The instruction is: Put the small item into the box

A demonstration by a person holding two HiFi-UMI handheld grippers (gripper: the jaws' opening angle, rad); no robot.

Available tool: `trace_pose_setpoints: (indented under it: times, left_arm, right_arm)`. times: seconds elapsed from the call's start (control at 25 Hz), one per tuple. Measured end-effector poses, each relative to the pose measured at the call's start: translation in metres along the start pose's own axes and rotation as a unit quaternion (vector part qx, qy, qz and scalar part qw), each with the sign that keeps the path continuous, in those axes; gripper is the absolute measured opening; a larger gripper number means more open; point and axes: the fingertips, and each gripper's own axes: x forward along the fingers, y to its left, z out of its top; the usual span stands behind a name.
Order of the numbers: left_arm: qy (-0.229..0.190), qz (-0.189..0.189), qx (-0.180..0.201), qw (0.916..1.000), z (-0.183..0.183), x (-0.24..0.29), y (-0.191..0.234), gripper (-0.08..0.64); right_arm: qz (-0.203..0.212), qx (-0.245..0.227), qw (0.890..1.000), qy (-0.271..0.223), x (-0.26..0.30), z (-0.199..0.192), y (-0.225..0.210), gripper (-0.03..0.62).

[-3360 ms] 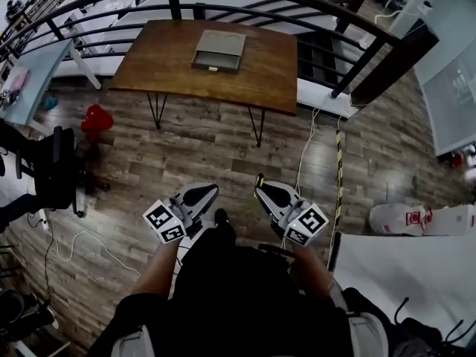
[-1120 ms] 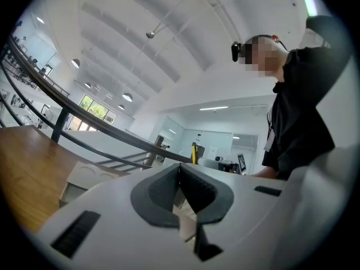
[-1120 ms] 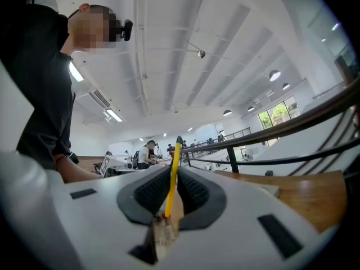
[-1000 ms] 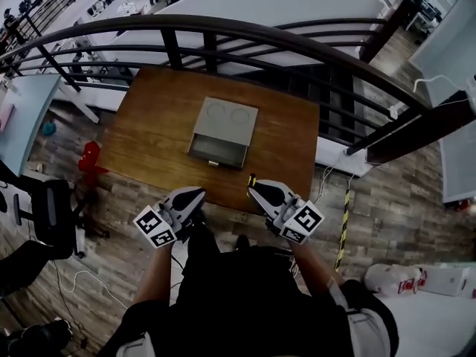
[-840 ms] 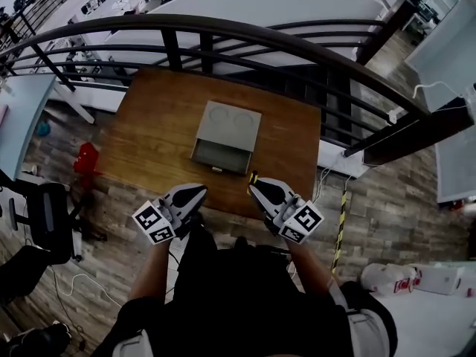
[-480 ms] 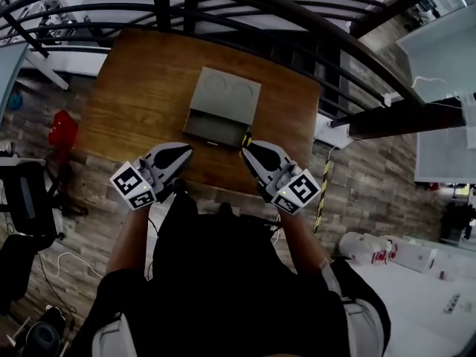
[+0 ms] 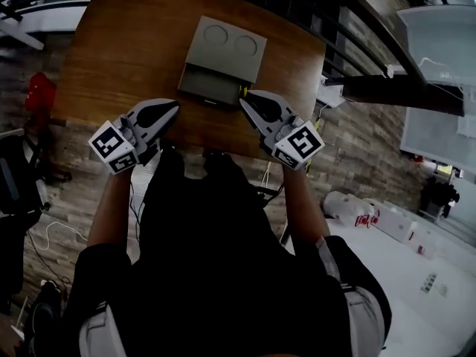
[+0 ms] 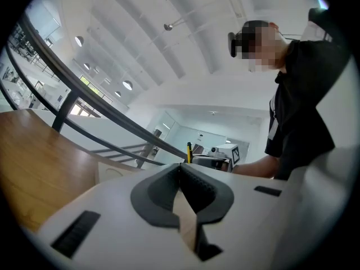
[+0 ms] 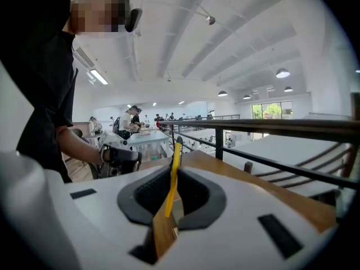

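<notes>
Right gripper point(image 7: 246, 100) pinches a yellow stick point(image 9: 173, 173); left gripper point(image 7: 172, 108) is closed, empty. The thin stick could pivot and miss the box point(image 7: 223, 47).

Bright ceiling lamps, dim head view, fisheye-warped dark edges.

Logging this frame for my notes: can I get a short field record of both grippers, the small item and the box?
left gripper: jaws together, nothing between them
right gripper: jaws shut on thin yellow item
box: grey, on wooden table, ahead of both grippers
item in box: not yet
</notes>
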Motion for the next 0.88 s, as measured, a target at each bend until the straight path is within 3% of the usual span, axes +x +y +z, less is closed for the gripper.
trace_pose_setpoints:
  times: [0.4,0.88]
  left_arm:
    - [-0.011,0.063,0.005,0.9979,-0.014,0.007,0.008,0.015]
    - [-0.028,0.094,-0.003,0.9952,-0.028,0.009,0.006,0.015]
  right_arm:
    - [0.071,-0.080,0.992,0.074,0.030,-0.040,-0.014,0.046]
    - [0.122,-0.074,0.979,0.144,0.061,-0.096,-0.025,0.046]
